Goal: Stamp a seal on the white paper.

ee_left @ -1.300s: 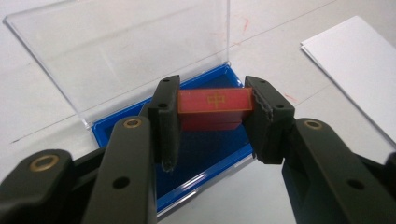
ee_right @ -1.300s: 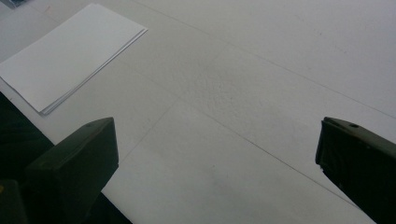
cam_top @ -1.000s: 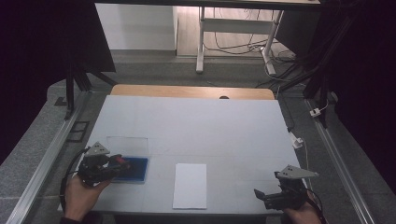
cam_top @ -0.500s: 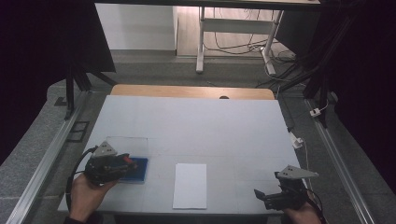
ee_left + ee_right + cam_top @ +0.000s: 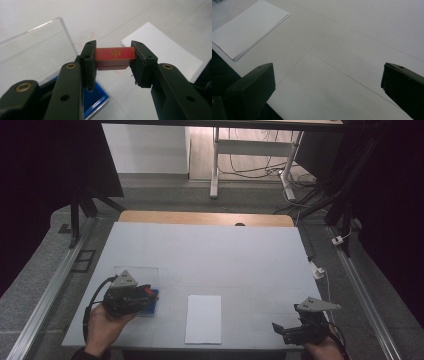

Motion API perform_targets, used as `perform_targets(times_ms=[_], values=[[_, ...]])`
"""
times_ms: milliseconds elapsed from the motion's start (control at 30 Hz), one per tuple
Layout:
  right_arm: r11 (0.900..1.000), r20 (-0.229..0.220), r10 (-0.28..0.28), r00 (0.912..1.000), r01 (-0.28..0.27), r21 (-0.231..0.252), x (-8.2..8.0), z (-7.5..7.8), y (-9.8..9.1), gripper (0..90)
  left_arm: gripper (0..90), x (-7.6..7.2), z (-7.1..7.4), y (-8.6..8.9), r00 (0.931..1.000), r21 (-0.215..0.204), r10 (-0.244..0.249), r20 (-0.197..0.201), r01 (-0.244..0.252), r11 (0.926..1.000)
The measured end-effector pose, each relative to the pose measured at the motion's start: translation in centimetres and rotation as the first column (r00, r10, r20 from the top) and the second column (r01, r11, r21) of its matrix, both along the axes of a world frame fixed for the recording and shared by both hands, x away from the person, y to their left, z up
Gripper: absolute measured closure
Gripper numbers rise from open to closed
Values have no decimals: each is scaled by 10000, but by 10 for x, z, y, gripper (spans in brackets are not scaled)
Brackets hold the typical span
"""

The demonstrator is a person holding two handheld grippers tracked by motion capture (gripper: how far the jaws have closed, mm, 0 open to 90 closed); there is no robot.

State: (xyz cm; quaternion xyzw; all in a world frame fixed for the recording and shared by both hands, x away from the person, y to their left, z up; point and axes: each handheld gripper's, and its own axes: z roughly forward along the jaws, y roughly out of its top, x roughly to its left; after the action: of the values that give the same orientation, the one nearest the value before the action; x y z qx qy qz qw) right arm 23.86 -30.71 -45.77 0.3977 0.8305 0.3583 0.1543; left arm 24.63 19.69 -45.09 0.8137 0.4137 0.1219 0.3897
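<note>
A red block (image 5: 115,55) with a gold character on its face sits between the jaws of my left gripper (image 5: 113,59), which is shut on its two ends. In the high view the left gripper (image 5: 146,296) hovers at the front left of the table, over a blue box (image 5: 151,307) whose clear lid (image 5: 136,272) stands open behind it. The box (image 5: 96,100) and its lid (image 5: 32,52) lie just below and to the left of the jaws. White paper (image 5: 203,318) lies at the front centre. My right gripper (image 5: 281,330) rests open at the front right, nothing between its jaws (image 5: 327,85).
The white table (image 5: 225,255) has a wooden strip (image 5: 200,217) along its far edge. Metal rails run down both sides. The paper stack (image 5: 249,27) lies to the left of the right gripper, and its corner (image 5: 162,50) lies beyond the red block.
My left gripper has moved to the right, toward the paper, carrying the red block slightly up from the blue box. The right gripper has stayed put.
</note>
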Motion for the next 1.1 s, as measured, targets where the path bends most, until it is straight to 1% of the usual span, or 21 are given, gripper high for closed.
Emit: perform_targets(times_ms=[133, 200, 267, 367, 433, 500, 533, 700, 767, 900, 967, 1100], values=[[10000, -11, 3, 10000, -3, -11, 0, 0, 0, 0, 583, 2, -1, -13, 9993, 10, -331, -146, 331, 9995], [10000, -10, 3, 10000, -3, -6, 0, 0, 0, 0, 583, 4, -1, -19, 9987, 79, -447, -225, 449, 9990], [10000, -10, -1, 10000, 1, -1, 0, 0, 0, 0, 583, 5, -2, -24, 9983, 30, -521, -244, 521, 9986], [10000, -11, 2, 10000, -2, -5, 0, 0, 0, 0, 583, 7, -2, -31, 9957, -29, -848, -368, 847, 9964], [10000, -15, 7, 10000, -7, -10, 0, 0, 0, 0, 583, 9, -3, -36, 9930, 22, -1116, -390, 1118, 9937], [10000, -18, 4, 10000, -4, -10, 0, 0, 0, 0, 583, 9, -3, -44, 9911, 297, -1291, -337, 1301, 9911], [10000, -20, 4, 10000, -4, -6, 0, 0, 0, 0, 583, 9, -3, -47, 9898, 365, -1384, -341, 1396, 9895], [10000, -20, 10, 10000, -10, -6, 0, 0, 0, 0, 583, 11, -7, -62, 9830, 480, -1776, -455, 1797, 9825], [10000, -22, 10, 10000, -10, -8, 0, 0, 0, 0, 582, 11, -7, -69, 9794, 582, -1981, -400, 2002, 9780], [10000, -20, 17, 10000, -17, -8, 0, 0, 0, 0, 583, 12, -9, -81, 9740, 522, -2243, -329, 2258, 9728], [10000, -19, 20, 10000, -20, -8, 0, 0, 0, 0, 583, 13, -10, -87, 9697, 456, -2419, -346, 2433, 9689], [10000, -22, 26, 10000, -26, -11, 0, 0, 0, 0, 583, 14, -14, -99, 9631, 490, -2663, -382, 2679, 9622]])
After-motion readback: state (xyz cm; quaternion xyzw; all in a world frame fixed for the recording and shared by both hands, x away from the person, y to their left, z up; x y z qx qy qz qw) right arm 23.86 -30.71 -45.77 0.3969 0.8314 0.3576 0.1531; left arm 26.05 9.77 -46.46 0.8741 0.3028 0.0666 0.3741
